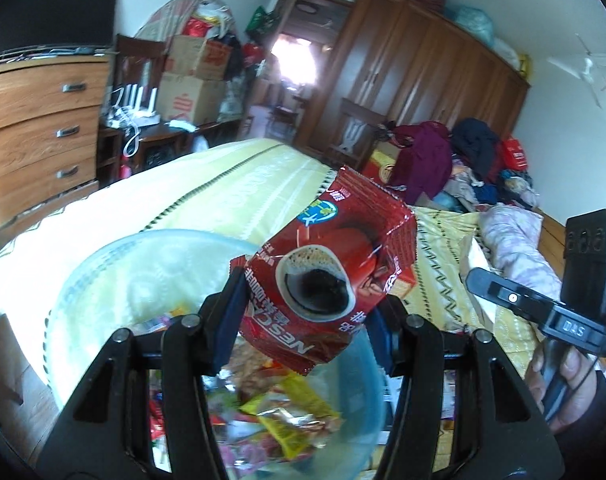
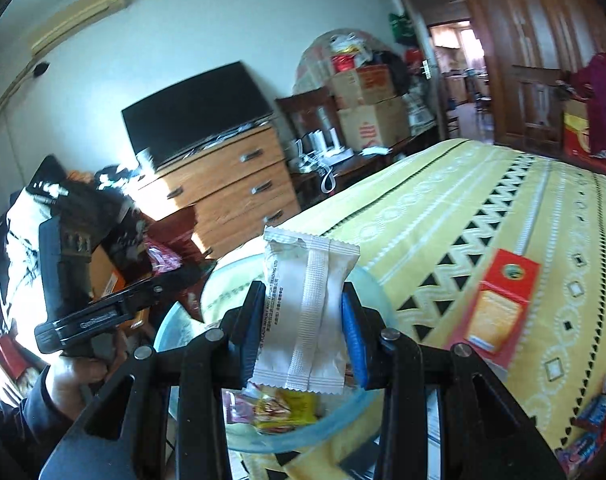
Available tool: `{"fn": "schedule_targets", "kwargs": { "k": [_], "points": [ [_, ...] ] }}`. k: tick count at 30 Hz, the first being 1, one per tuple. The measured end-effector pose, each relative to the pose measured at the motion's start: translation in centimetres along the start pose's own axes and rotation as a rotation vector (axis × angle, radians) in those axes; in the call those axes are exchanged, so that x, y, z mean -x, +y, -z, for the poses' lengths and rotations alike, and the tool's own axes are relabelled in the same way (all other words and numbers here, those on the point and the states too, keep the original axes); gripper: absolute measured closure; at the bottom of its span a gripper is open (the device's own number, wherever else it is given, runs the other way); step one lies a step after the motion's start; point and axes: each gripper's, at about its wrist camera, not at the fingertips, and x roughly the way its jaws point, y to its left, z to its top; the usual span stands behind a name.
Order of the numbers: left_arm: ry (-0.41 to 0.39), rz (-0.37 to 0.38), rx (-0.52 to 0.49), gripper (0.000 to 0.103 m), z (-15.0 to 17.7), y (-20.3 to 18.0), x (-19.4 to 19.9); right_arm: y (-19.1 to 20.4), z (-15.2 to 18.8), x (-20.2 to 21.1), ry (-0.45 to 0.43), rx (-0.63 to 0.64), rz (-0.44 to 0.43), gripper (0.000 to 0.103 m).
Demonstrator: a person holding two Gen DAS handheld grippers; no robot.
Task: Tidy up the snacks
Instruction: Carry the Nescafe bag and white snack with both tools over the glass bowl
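Observation:
My left gripper (image 1: 307,320) is shut on a red Nescafe coffee sachet (image 1: 327,272) and holds it above a clear pale-blue plastic bowl (image 1: 103,264) with several snack packets (image 1: 287,420) in it. My right gripper (image 2: 303,332) is shut on a white snack packet (image 2: 307,312), upright, above the same bowl (image 2: 367,396), where yellow and pink packets (image 2: 279,404) lie. The bowl rests on a yellow patterned bedspread (image 2: 483,208). The right gripper's body shows at the right of the left wrist view (image 1: 543,308); the left gripper's body shows at the left of the right wrist view (image 2: 103,312).
A red and yellow box (image 2: 499,308) lies on the bed right of the bowl. Small blue and red packets (image 2: 591,420) lie at the bed's right edge. A wooden dresser (image 2: 231,184) with a TV (image 2: 199,120), cartons (image 2: 371,120), a wardrobe (image 1: 423,76) and piled clothes (image 1: 463,160) surround the bed.

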Motion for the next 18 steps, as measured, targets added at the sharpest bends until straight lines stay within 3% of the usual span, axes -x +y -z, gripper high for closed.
{"fn": "schedule_targets", "kwargs": {
  "k": [10,18],
  "points": [
    [0.068,-0.127,0.003,0.047,0.8,2.2,-1.1,2.3,0.0,-5.4,0.085,0.03,-0.05,0.063],
    [0.079,-0.14,-0.001,0.047,0.8,2.7,-0.9,3.3,0.1,-6.8,0.105,0.047,-0.052,0.063]
  ]
}}
